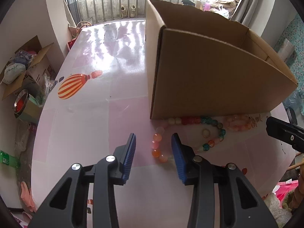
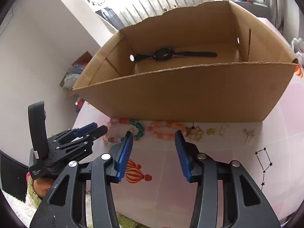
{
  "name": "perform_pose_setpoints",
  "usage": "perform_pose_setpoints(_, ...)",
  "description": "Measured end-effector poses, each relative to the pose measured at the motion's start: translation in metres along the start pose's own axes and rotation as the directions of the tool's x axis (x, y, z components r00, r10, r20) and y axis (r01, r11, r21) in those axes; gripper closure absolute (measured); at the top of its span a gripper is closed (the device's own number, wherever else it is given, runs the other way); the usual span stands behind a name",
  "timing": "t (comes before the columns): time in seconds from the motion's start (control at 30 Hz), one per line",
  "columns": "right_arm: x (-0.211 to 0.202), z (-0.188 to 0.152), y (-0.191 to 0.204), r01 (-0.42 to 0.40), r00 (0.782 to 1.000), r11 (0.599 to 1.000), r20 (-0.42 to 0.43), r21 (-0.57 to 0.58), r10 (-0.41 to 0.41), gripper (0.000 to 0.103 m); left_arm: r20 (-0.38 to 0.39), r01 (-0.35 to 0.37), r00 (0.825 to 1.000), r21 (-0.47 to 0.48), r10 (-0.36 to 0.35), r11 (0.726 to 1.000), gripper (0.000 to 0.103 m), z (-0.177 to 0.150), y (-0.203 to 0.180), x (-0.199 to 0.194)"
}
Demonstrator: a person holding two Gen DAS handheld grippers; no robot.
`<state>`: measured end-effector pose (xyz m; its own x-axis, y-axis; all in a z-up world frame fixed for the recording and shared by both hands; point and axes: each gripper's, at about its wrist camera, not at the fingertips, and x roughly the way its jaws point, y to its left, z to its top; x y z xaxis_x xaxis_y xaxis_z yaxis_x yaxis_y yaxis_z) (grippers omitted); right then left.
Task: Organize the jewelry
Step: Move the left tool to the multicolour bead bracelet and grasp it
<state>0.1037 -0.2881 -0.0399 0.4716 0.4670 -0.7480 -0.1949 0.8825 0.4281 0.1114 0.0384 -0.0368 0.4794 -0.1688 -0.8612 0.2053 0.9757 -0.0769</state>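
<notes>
both claws stand released over the desk (image 1: 85, 133): the left claw (image 1: 153, 146) straddles the multicoloured bead bracelet (image 1: 214, 133), the right claw (image 2: 153, 142) nears the orange bracelet (image 2: 163, 130); a watch (image 2: 171, 55) lies inside the cardboard box (image 2: 180, 98).

Both wrist cameras look steeply down, close over the worktop (image 1: 85, 133). The left view faces the cardboard box (image 1: 209, 79) corner; the right looks inside. Both share the beads (image 2: 161, 131).
</notes>
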Motion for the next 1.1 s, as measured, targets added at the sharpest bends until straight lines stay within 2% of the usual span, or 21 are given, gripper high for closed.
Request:
perform_pose_setpoints(0.07,0.001,0.001,0.004,0.015,1.000,1.000,-0.003,-0.021,-0.015,0.069,0.017,-0.022,1.000,0.006,0.021,1.000,0.072,-0.001,0.000,0.005)
perform_pose_setpoints(0.13,0.000,0.001,0.004,0.013,1.000,1.000,0.009,-0.012,-0.013,0.074,0.022,-0.074,0.997,0.062,0.072,0.995,0.079,-0.002,-0.005,0.008)
perform_pose_setpoints(0.17,0.000,-0.001,0.004,0.002,1.000,1.000,0.013,-0.004,-0.002,0.077,0.028,-0.074,0.997,0.079,0.072,0.994,0.092,-0.003,-0.006,0.009)
perform_pose_setpoints(0.2,0.001,-0.002,0.004,0.002,1.000,1.000,0.011,-0.003,-0.002,0.080,0.037,-0.078,0.997,0.087,0.075,0.993,0.094,-0.005,-0.006,0.009)
perform_pose_setpoints(0.27,0.007,-0.004,0.004,0.007,1.000,1.000,-0.024,0.002,-0.007,0.089,0.037,-0.056,0.998,0.098,0.053,0.994,0.094,-0.009,-0.006,0.007)
perform_pose_setpoints(0.3,0.009,-0.004,0.005,0.008,0.999,1.000,-0.038,-0.002,-0.008,0.091,0.024,-0.005,1.000,0.084,0.003,0.996,0.094,-0.011,-0.003,0.005)
perform_pose_setpoints(0.33,0.009,-0.005,0.008,0.020,0.999,1.000,-0.041,-0.014,-0.020,0.092,0.016,0.049,0.999,0.069,-0.050,0.996,0.094,-0.014,0.000,0.003)
perform_pose_setpoints(0.43,0.010,-0.005,0.013,0.031,0.999,0.999,-0.029,-0.030,-0.031,0.090,-0.016,0.119,0.993,0.085,-0.118,0.989,0.094,-0.022,0.007,0.000)
perform_pose_setpoints(0.53,0.019,-0.007,0.018,0.014,0.999,0.999,-0.033,-0.040,-0.015,0.089,-0.039,0.139,0.990,0.099,-0.135,0.985,0.094,-0.025,0.015,-0.003)
perform_pose_setpoints(0.7,0.039,-0.007,0.028,0.026,0.994,0.996,-0.102,-0.091,-0.035,0.087,-0.038,0.212,0.977,0.078,-0.209,0.974,0.094,-0.025,0.023,-0.003)
perform_pose_setpoints(0.8,0.049,-0.005,0.032,0.003,0.989,0.993,-0.144,-0.116,-0.019,0.085,-0.052,0.210,0.977,0.083,-0.207,0.974,0.094,-0.027,0.025,-0.004)
perform_pose_setpoints(0.93,0.061,-0.005,0.037,0.011,0.985,0.987,-0.170,-0.163,-0.040,0.083,-0.039,0.184,0.983,0.093,-0.182,0.978,0.094,-0.020,0.017,-0.003)
perform_pose_setpoints(1.1,0.063,-0.001,0.045,0.049,0.983,0.972,-0.162,-0.228,-0.087,0.083,-0.033,0.199,0.980,0.086,-0.197,0.976,0.094,-0.024,0.017,-0.005)
